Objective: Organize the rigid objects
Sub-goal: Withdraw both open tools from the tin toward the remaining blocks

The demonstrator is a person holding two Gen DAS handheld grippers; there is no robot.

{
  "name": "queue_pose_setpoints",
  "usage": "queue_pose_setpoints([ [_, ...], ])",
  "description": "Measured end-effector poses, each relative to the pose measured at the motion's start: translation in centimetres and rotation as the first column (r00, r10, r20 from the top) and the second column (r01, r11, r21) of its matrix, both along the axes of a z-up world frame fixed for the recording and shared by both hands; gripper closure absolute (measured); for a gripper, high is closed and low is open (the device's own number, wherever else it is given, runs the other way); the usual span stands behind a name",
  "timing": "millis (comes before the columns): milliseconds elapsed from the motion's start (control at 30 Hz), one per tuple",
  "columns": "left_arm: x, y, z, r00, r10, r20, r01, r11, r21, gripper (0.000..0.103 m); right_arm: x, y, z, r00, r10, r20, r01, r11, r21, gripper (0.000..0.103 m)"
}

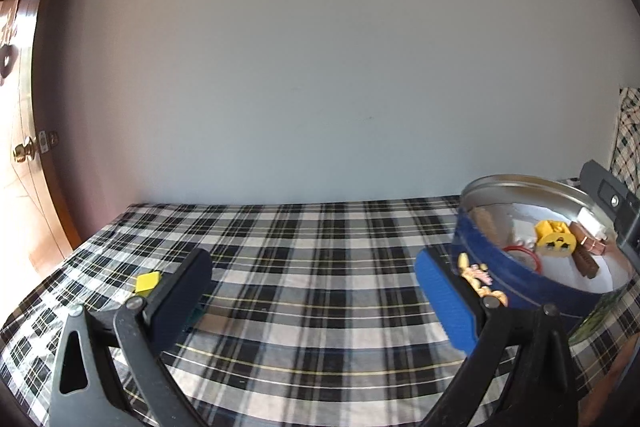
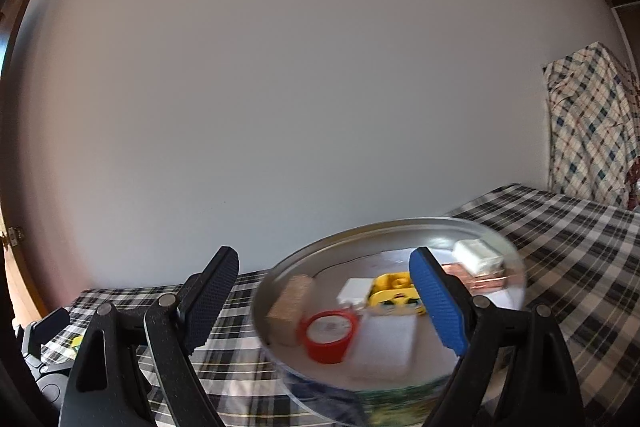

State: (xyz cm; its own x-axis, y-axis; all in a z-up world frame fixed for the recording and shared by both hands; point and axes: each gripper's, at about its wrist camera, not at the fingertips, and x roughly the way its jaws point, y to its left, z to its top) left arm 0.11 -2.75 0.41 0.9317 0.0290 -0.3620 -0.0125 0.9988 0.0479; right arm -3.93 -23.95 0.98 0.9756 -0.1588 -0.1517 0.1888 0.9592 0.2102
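Right claw (image 2: 328, 301) wide – round tin (image 2: 280, 279) between

No readable text, labels, brands or numbers in either view. Nearest thing to a marking: gold raised ornament on the outer wall of the round blue metal tin (image 1: 516, 279), facing the left wrist camera; it is decoration, no letters. Inside that tin, the yellow plastic piece (image 1: 554, 241) carries small dark marks on its face, too small to read. In the right wrist view the tin's (image 2: 276, 291) contents are motion-blurred; the white disc inside the red ring (image 2: 329, 335) shows faint print, illegible.
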Motion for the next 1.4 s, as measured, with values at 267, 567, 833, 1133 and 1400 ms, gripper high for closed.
queue_pose_setpoints([
  [267,0.9,3.1,-0.2,0.999,0.032,-0.001,-0.032,0.999,0.010,0.001,1.6,4.2,-0.3,0.998,0.067,-0.012,-0.067,0.998,0.002,0.014],
  [567,2.3,8.9,-0.7,0.995,0.099,-0.026,-0.098,0.995,0.028,0.001,3.7,8.8,-0.8,0.983,0.172,-0.057,-0.171,0.985,0.016,0.014],
  [833,4.3,16.2,-1.4,0.976,0.205,-0.077,-0.206,0.978,-0.008,0.001,6.1,13.7,-1.5,0.943,0.305,-0.134,-0.306,0.952,0.012,0.014],
  [1133,6.7,23.7,-2.7,0.925,0.327,-0.192,-0.344,0.937,-0.062,0.001,9.8,20.3,-2.4,0.831,0.479,-0.283,-0.506,0.862,-0.025,0.014],
  [1400,8.1,27.1,-4.1,0.887,0.354,-0.296,-0.399,0.911,-0.103,0.001,13.8,26.4,-5.5,0.587,0.603,-0.540,-0.703,0.711,0.029,0.014],
])
